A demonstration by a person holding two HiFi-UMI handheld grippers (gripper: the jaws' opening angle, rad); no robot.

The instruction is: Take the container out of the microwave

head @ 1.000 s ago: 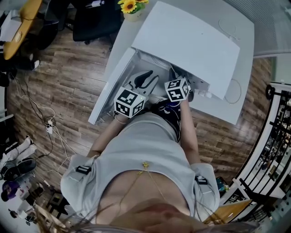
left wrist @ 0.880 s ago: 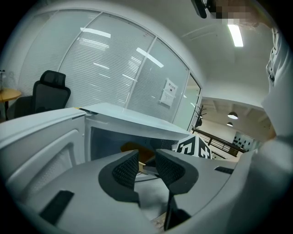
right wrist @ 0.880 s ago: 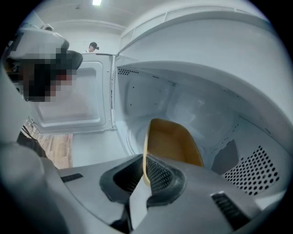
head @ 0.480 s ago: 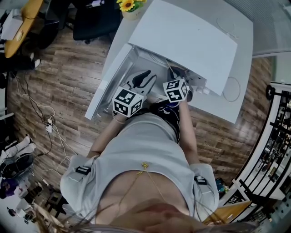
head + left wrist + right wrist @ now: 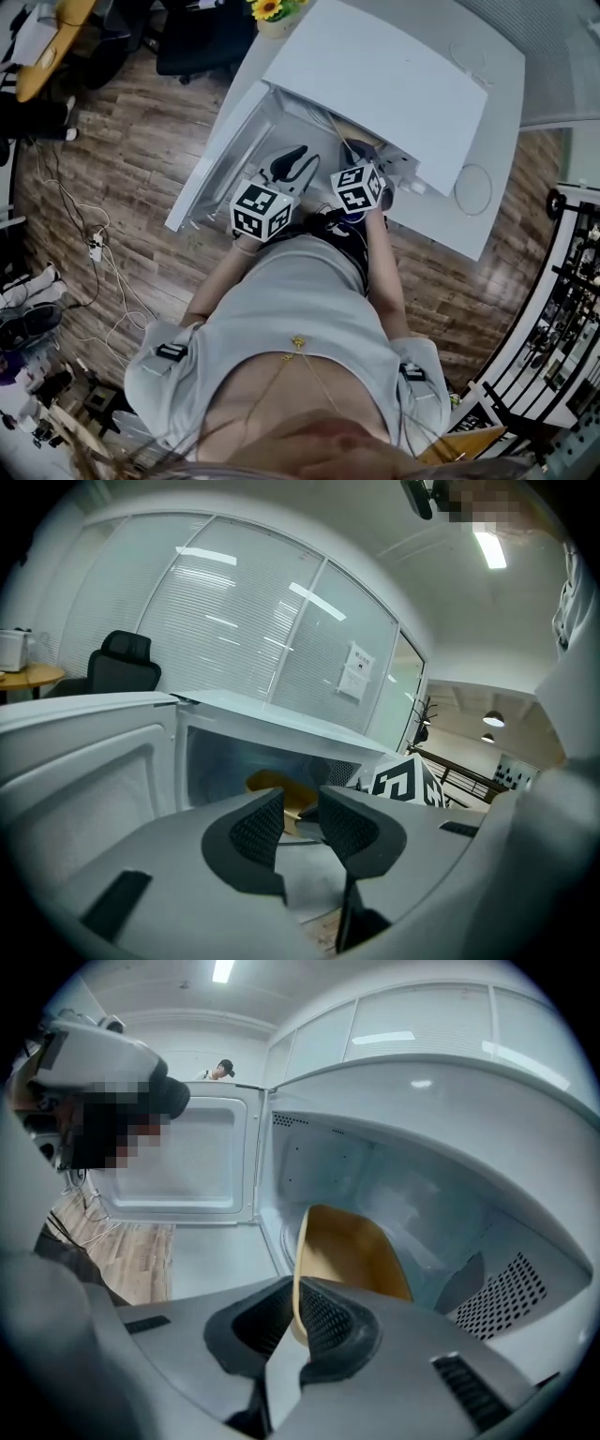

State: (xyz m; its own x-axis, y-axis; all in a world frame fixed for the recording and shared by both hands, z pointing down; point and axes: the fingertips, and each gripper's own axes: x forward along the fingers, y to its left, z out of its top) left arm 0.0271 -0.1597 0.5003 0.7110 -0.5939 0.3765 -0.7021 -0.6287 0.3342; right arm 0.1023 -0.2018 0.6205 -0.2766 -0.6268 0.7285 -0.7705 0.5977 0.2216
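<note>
While person leans over open microwave, near to far:
- Two claws, two marker cubes (image 5: pixel 262 211), one per claw.
- Left claw (image 5: pixel 300 803): jaws apart, nothing between pads, held just before cavity mouth.
- Right claw (image 5: pixel 292 1312): clamped on rim of one tan container (image 5: pixel 352 1255); container tilted, inside cavity.
- One white microwave (image 5: pixel 394 89) on one white bench (image 5: pixel 469 230); its one door (image 5: pixel 220 159) swung wide to left.
- One sunflower pot (image 5: pixel 272 14) at far bench corner.
- One black chair (image 5: pixel 197 42) beyond, on wood floor.
</note>
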